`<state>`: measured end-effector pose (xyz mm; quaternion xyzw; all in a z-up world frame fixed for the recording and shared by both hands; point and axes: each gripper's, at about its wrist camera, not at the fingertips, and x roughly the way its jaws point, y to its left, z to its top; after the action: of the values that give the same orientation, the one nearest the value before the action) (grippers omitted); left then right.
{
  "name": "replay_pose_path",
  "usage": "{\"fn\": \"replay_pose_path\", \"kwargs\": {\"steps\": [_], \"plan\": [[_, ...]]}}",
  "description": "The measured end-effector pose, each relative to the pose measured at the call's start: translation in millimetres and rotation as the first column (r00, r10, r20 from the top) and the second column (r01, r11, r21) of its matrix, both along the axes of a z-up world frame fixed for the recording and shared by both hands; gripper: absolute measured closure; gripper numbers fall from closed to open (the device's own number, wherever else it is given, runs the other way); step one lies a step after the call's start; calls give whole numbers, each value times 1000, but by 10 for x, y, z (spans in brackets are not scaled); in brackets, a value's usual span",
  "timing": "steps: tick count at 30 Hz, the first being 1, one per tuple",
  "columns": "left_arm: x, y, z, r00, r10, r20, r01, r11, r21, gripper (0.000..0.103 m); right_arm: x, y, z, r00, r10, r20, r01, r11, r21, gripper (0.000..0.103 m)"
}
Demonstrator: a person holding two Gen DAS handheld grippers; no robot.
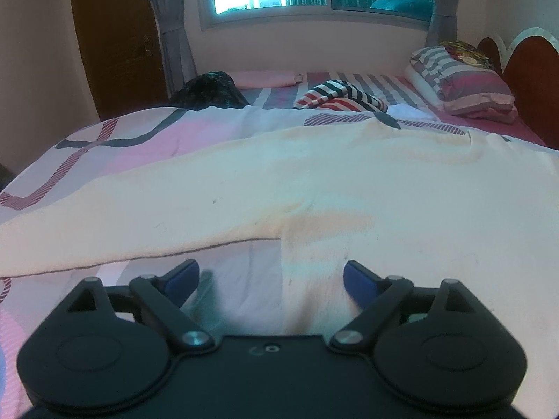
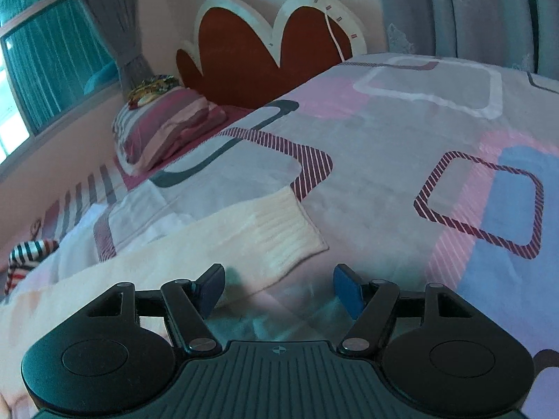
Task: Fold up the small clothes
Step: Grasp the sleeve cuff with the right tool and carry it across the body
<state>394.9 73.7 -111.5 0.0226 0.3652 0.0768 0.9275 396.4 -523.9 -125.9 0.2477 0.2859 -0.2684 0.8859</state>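
Note:
A cream knit sweater (image 1: 279,181) lies spread flat on the patterned bed cover. In the left wrist view its body fills the middle, and my left gripper (image 1: 270,277) is open, low over the near hem edge, holding nothing. In the right wrist view a sleeve with a ribbed cuff (image 2: 279,230) reaches right across the cover. My right gripper (image 2: 279,284) is open and empty, just short of the cuff, with its left finger over the sleeve edge.
The bed cover (image 2: 401,160) has pink, grey and blue shapes. A striped garment (image 1: 340,96), a dark garment (image 1: 209,92) and a pink folded cloth (image 1: 265,77) lie at the far side. Striped pillows (image 1: 457,82) rest against the red headboard (image 2: 251,56).

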Motion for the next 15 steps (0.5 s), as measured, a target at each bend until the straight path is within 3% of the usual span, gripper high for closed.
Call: {"fn": "replay_pose_path", "kwargs": {"steps": [2,4,8,10,11,15], "plan": [[16,6,-12,1000,2,-3,-2,1000,-3,13,22,-14,-9,1000,-1,7,1,1000,1,34],[18,9,-8,1000,5,-1,-5,1000,-5,12,53,-45,-25,1000,-4,13,4,1000,-5,42],[16,27,0,1000,6,2,-6,1000,-10,11,95,-144,-41,1000,-22,18,22,1000,13,65],[16,42,0,1000,7,1,-6,1000,-14,11,104,-202,-49,999,-28,21,28,999,30,79],[17,50,2,1000,8,1,-8,1000,-14,11,102,-213,-46,999,-23,22,23,999,26,102],[-12,77,35,1000,8,5,-8,1000,-14,11,128,-103,38,1000,24,19,-23,998,-55,101]]}}
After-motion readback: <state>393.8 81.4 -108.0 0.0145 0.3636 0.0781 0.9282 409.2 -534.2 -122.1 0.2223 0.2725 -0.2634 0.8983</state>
